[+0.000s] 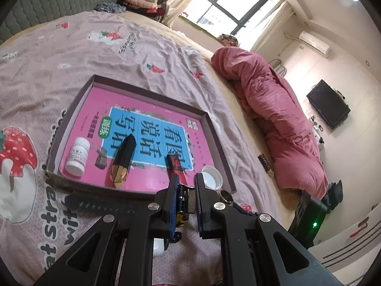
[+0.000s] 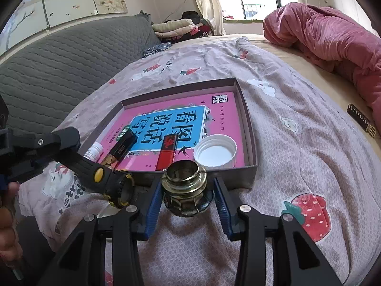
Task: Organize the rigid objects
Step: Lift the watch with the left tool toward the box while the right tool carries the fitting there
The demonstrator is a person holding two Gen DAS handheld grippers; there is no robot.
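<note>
A shallow cardboard tray (image 1: 147, 90) (image 2: 250, 128) lies on the bed with a pink book as its floor. On the book sit a white bottle (image 1: 77, 156) (image 2: 95, 151), a black-and-gold box (image 1: 123, 159) (image 2: 121, 146), a red box (image 1: 176, 166) (image 2: 166, 152) and a white cap (image 1: 212, 176) (image 2: 215, 151). My left gripper (image 1: 187, 190) (image 2: 71, 147) is shut on a black-and-yellow flashlight (image 1: 182, 199) (image 2: 100, 175), held above the sheet just before the tray's near edge. My right gripper (image 2: 188, 197) has its blue pads against both sides of a small glass jar (image 2: 187, 190) (image 1: 226, 196) standing on the sheet.
A rolled pink quilt (image 1: 273, 109) (image 2: 333, 35) lies along the far side of the bed. A grey padded headboard (image 2: 59, 71) rises at the left. A hand (image 2: 9, 202) shows at the lower left. A black ridged strip (image 1: 95, 205) lies by the tray's near edge.
</note>
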